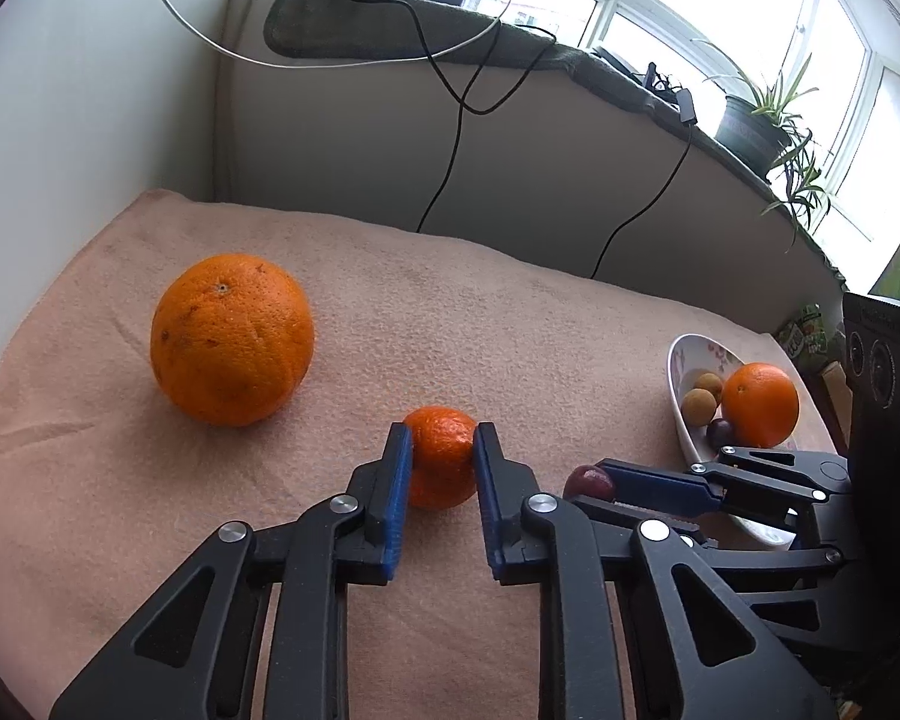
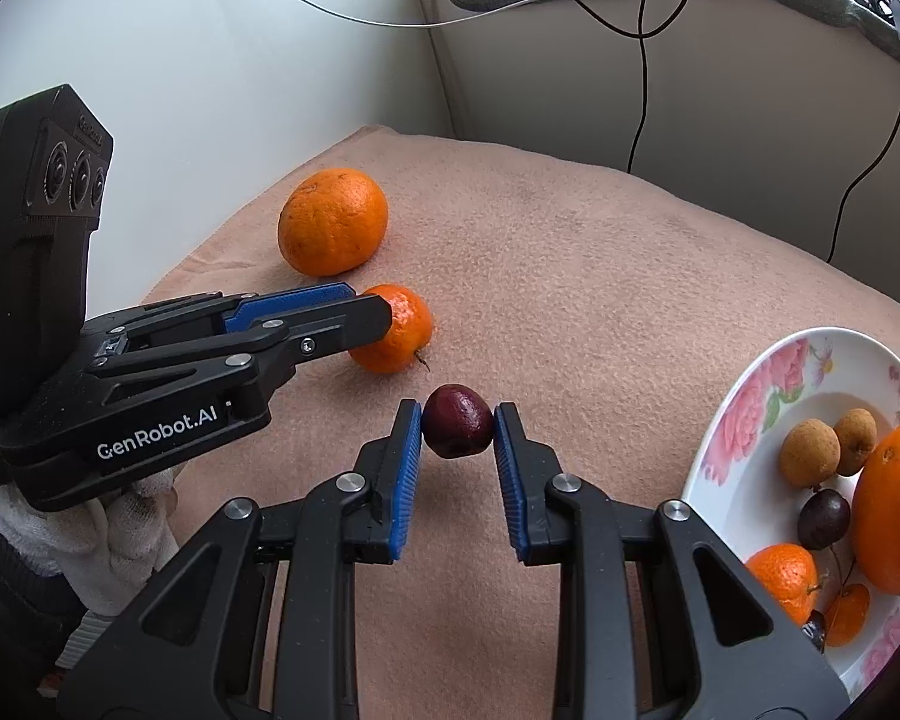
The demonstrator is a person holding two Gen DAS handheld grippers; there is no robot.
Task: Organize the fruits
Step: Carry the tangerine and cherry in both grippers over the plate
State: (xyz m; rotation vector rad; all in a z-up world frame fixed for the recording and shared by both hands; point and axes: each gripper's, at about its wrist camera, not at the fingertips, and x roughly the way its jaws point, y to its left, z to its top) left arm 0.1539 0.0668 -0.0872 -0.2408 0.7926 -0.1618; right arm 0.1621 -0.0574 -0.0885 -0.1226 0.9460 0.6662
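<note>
My left gripper is shut on a small mandarin that rests on the peach towel; its blue pads press both sides. The same gripper and mandarin show in the right wrist view. My right gripper is shut on a dark red plum just above the towel; that plum shows beside the right gripper in the left wrist view. A large orange lies on the towel to the left.
A flowered white plate at the right holds an orange, longans, a dark plum and mandarins. Walls, hanging cables and a sill with a potted plant stand behind. A gloved hand holds the left gripper.
</note>
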